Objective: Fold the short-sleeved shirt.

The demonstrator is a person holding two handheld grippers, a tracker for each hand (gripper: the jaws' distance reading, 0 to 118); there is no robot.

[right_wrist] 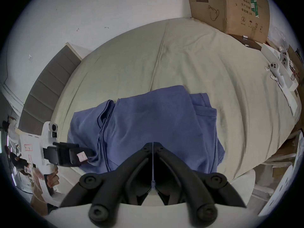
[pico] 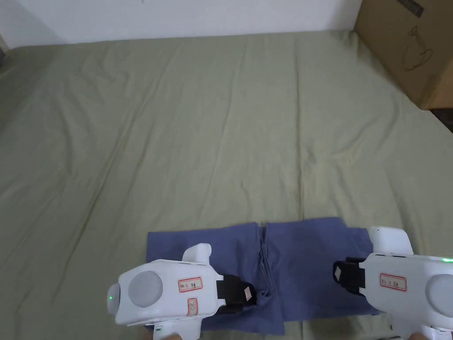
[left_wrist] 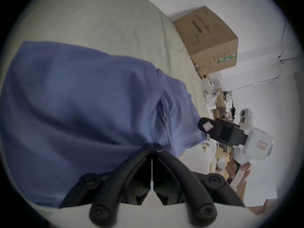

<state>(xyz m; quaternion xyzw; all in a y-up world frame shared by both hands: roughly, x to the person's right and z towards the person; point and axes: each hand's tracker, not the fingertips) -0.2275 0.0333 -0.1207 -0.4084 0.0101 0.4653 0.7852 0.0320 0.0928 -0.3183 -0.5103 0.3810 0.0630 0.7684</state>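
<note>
While both grippers' fingers (left_wrist: 144,151) pinch its near edge, the folded shirt (pico: 305,265) lies long side left-to-right.

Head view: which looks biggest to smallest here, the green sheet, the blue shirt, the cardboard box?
1. Sheet
2. Shirt
3. Box
The box is cut off by the frame and sits farther away, so its place below the shirt is unsure.

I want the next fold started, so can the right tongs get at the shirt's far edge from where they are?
Probably yes: the right tongs sit shut on the blue shirt, and nothing lies between them and its far edge.
</note>
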